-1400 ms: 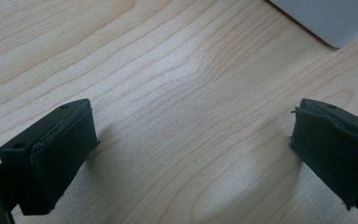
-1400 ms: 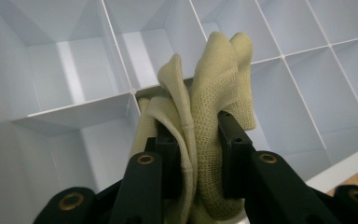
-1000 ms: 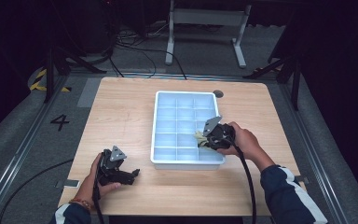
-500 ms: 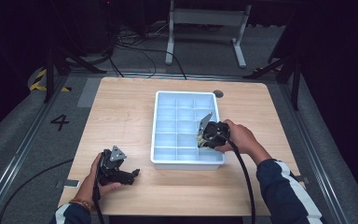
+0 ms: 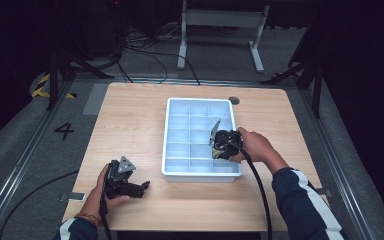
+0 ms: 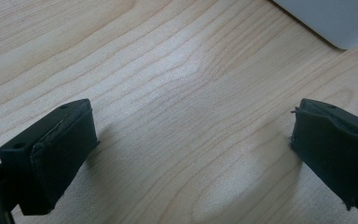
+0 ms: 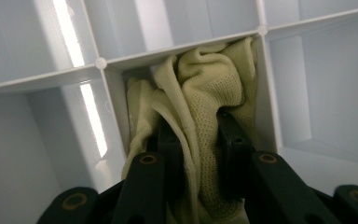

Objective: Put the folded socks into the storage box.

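Cloth pressed into a tray compartment

The right gripper [image 7: 198,140] – jaws clamped on a pale yellow cloth [image 7: 205,88] – holds it inside one compartment of the white tray [image 5: 172,150]; the left gripper [image 6: 191,154] rests wide open and empty on the table [image 5: 130,120].

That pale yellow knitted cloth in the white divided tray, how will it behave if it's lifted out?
The pale yellow knitted cloth will likely be floppy: it bunches in folds between the right gripper's shut jaws. Probably light and not slippery, given its open knit. It may drag on the compartment walls of the white divided tray.
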`<control>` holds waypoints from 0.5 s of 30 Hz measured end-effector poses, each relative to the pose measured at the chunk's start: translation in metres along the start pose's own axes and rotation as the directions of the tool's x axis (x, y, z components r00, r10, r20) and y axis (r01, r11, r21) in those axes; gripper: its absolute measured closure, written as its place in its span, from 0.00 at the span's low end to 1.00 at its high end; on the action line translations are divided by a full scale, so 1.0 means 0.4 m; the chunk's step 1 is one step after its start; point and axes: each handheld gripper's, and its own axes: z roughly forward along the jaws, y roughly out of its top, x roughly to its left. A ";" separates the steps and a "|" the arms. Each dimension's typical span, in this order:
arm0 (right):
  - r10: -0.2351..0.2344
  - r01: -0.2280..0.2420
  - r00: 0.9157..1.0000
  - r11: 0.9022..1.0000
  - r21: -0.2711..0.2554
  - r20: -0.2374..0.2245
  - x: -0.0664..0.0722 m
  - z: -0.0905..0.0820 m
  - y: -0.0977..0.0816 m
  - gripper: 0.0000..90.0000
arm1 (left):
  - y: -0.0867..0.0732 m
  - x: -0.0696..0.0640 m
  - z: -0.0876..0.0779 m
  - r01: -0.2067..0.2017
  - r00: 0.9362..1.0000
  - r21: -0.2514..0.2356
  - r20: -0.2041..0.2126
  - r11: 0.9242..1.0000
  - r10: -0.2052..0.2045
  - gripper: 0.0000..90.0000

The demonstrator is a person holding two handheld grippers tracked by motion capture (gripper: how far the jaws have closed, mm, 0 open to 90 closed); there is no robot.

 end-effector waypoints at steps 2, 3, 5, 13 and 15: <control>0.009 -0.009 1.000 1.000 0.009 -0.006 -0.003 0.002 0.002 0.83 | 0.000 0.000 0.000 0.000 1.000 0.000 0.000 1.000 0.000 0.00; 0.021 -0.021 1.000 1.000 0.011 -0.012 -0.004 0.002 0.002 0.82 | 0.000 0.000 0.000 0.000 1.000 -0.002 0.001 1.000 0.000 0.00; 0.037 -0.037 0.999 0.999 0.016 -0.016 -0.005 0.002 0.001 0.82 | 0.000 0.000 0.000 0.000 1.000 0.000 0.000 1.000 0.000 0.00; 0.034 -0.034 0.999 0.999 0.008 -0.003 0.000 0.000 0.000 0.81 | -0.001 -0.001 0.000 0.002 1.000 -0.003 -0.001 1.000 -0.002 0.00; 0.027 -0.027 1.000 1.000 -0.005 0.010 0.003 -0.001 -0.002 0.81 | -0.001 -0.001 0.000 0.002 1.000 -0.003 -0.001 1.000 -0.002 0.00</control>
